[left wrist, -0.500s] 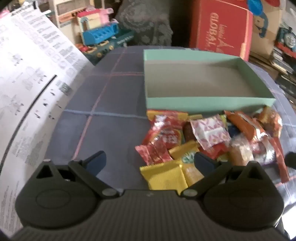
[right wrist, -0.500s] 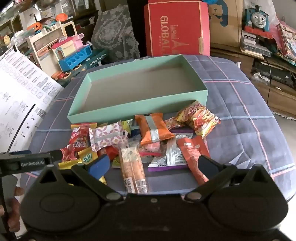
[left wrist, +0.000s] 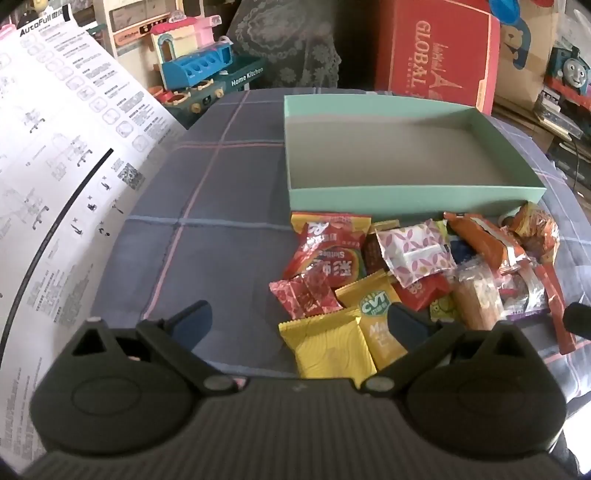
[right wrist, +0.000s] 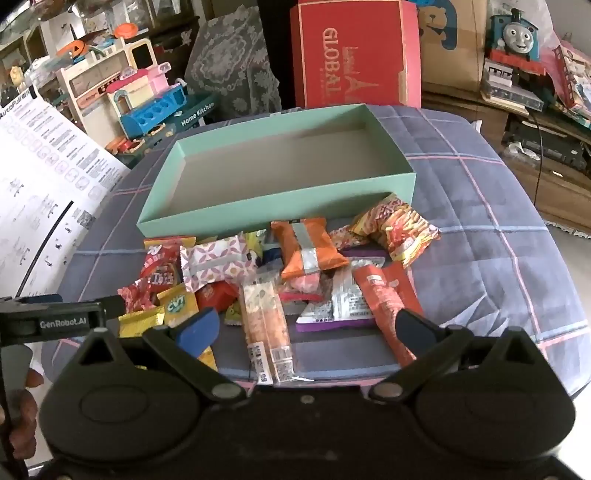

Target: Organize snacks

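Note:
A pile of wrapped snacks [left wrist: 413, 273] lies on the checked cloth just in front of an empty mint-green box [left wrist: 406, 199]. My left gripper [left wrist: 297, 319] is open and empty, hovering over the near left of the pile above a yellow packet [left wrist: 327, 347]. My right gripper [right wrist: 306, 328] is open and empty over the near side of the same pile [right wrist: 288, 273], above a long clear-wrapped bar [right wrist: 267, 325]. The box [right wrist: 273, 214] stands behind the pile. The left gripper's body [right wrist: 55, 321] shows at the left of the right wrist view.
A large printed sheet [left wrist: 55, 166] lies on the left. A red carton [right wrist: 354, 59], toy kitchen set [right wrist: 147, 99] and a toy train [right wrist: 515, 33] stand behind the table. The cloth-covered table edge [right wrist: 554, 295] drops off at the right.
Both grippers have barely shifted; the views are nearly the same, with both still open above the pile.

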Action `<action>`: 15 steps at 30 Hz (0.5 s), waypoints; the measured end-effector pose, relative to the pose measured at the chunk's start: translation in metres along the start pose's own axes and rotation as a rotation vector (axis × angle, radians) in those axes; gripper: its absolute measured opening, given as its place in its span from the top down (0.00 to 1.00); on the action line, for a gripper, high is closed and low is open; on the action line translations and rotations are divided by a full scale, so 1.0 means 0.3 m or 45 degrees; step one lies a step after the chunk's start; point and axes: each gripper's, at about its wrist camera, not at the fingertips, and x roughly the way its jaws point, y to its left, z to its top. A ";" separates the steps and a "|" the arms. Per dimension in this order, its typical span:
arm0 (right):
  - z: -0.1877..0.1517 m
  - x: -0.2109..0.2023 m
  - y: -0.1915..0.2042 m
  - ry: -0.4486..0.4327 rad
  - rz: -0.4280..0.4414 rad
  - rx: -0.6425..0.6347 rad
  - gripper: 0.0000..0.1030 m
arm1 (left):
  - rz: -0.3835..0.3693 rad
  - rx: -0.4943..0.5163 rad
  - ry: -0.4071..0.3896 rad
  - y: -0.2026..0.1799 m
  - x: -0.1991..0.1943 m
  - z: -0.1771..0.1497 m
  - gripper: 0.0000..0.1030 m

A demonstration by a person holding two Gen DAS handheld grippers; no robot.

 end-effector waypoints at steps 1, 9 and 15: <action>0.001 0.001 0.000 0.002 0.000 0.001 0.00 | 0.002 0.001 -0.002 0.001 -0.003 0.000 0.00; 0.002 -0.006 -0.009 -0.001 0.000 0.018 0.00 | 0.012 0.003 -0.009 -0.004 -0.011 -0.001 0.00; 0.000 -0.007 -0.007 -0.003 -0.002 0.020 0.00 | 0.015 0.008 -0.015 -0.005 -0.020 0.000 0.00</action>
